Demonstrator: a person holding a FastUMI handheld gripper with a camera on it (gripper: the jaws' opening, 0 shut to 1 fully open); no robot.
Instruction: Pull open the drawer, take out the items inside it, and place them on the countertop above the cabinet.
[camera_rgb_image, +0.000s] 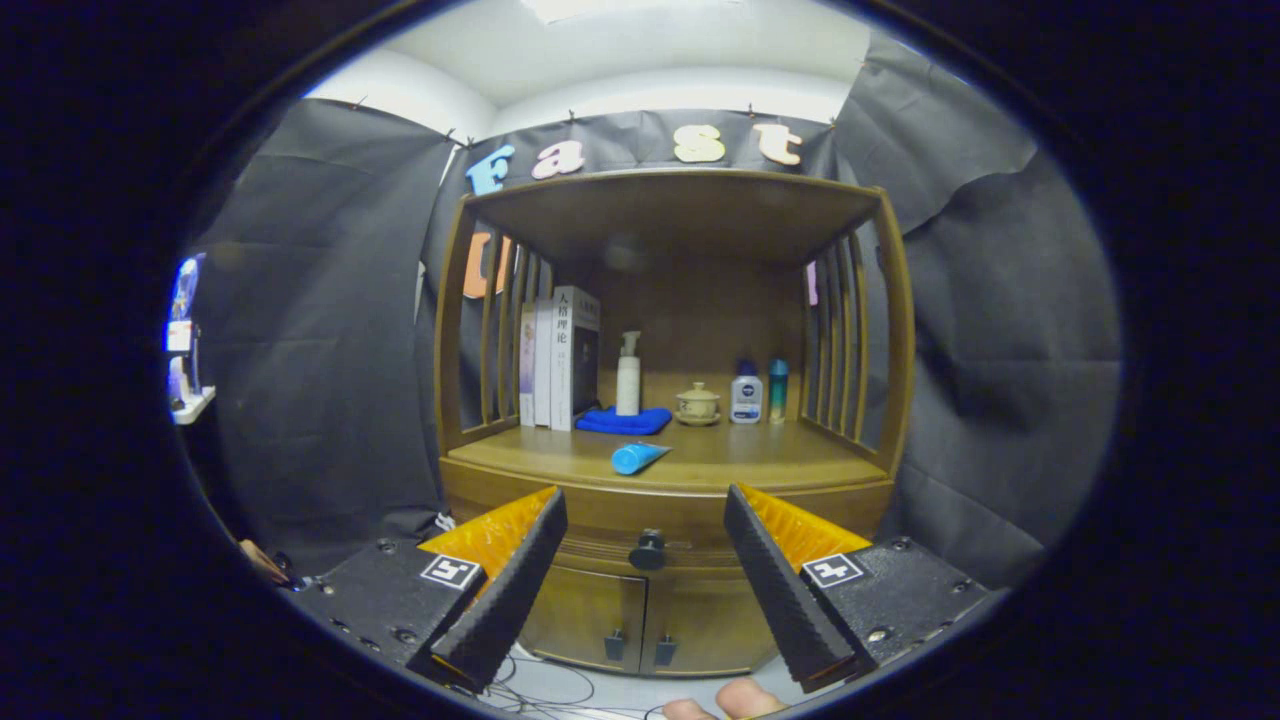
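Toes show just under your hand-held gripper, whose fingers stand wide apart and hold nothing. Between them and just ahead sits the drawer knob, on the drawer front, which looks flush with the cabinet, so the drawer appears closed.

Beyond the fingers, a blue tube lies on its side on the surface above the drawer, near its front edge. That fits two stages: the tube came from the drawer and the drawer is pushed back, or it simply lies there and the contents are inside. You cannot see into the drawer.

Risks from here: the knob is small and round, so if you close off-centre it may slip out sideways as you pull. A pull that is not straight could make the drawer bind or rock the cabinet, and the tube, lying near the edge, might roll off. Further back stand books, a pump bottle on a blue cloth, a lidded cup and two small bottles; a high reach over the surface could knock them.
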